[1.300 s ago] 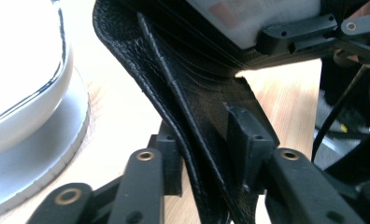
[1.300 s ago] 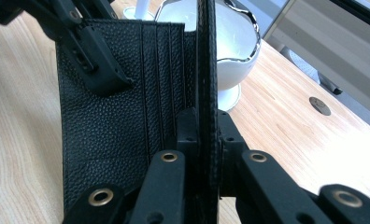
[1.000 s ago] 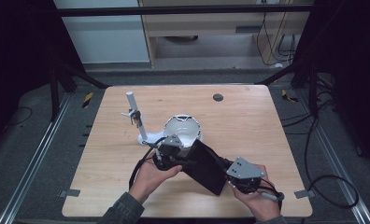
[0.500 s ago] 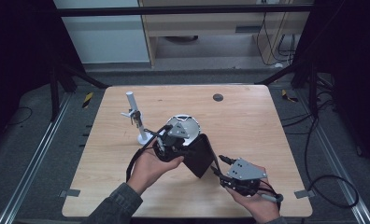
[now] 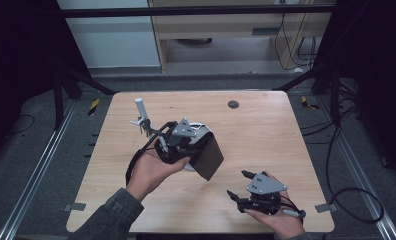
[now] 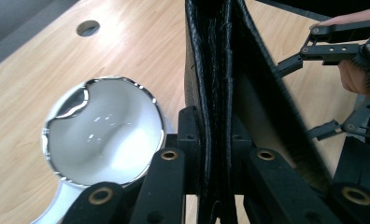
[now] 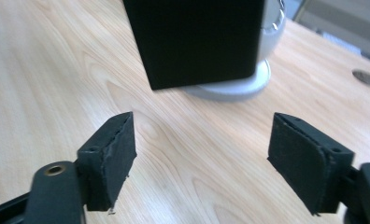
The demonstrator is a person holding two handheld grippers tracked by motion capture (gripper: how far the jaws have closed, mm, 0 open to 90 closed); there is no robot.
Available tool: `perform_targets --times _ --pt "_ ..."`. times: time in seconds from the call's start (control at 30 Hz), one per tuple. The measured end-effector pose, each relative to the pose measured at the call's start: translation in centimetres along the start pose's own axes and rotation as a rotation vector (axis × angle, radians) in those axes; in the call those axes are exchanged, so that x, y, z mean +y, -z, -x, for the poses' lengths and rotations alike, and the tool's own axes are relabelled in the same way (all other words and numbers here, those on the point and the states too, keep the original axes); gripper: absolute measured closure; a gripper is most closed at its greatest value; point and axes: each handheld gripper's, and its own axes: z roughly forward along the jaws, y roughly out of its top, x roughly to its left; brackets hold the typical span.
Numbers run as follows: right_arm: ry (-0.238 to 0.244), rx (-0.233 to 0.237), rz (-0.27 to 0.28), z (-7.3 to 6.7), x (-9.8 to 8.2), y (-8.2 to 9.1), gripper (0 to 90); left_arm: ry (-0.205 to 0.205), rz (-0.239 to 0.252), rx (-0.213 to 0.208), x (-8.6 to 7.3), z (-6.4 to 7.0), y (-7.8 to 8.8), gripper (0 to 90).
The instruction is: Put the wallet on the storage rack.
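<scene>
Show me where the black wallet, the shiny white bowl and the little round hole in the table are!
black wallet (image 5: 208, 159), high view, its flat black face.
white bowl (image 6: 103, 133), left gripper view, its white inside.
round hole (image 5: 233, 104), high view, its dark middle.

black wallet-like folder (image 5: 208, 159): flat, rectangular, textured leather-look cover w/ stitched edge, closed. held up off the table, tilted, one end clamped in the left gripper (image 5: 186, 145), free end hanging down twd the right side. in the left gripper view its edge (image 6: 218, 93) runs straight up btwn the jaws, pinched tight. in the right gripper view its lower corner (image 7: 197, 42) hangs above the wood, in front of a white round-based item.
</scene>
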Motion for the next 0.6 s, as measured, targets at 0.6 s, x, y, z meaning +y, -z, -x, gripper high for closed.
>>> perform_targets --times 0.6 --pt "-0.207 -0.225 -0.13 3.8 -3.5 -0.7 15.7 -0.03 0.041 0.041 2.5 -0.6 2.7 80.9"
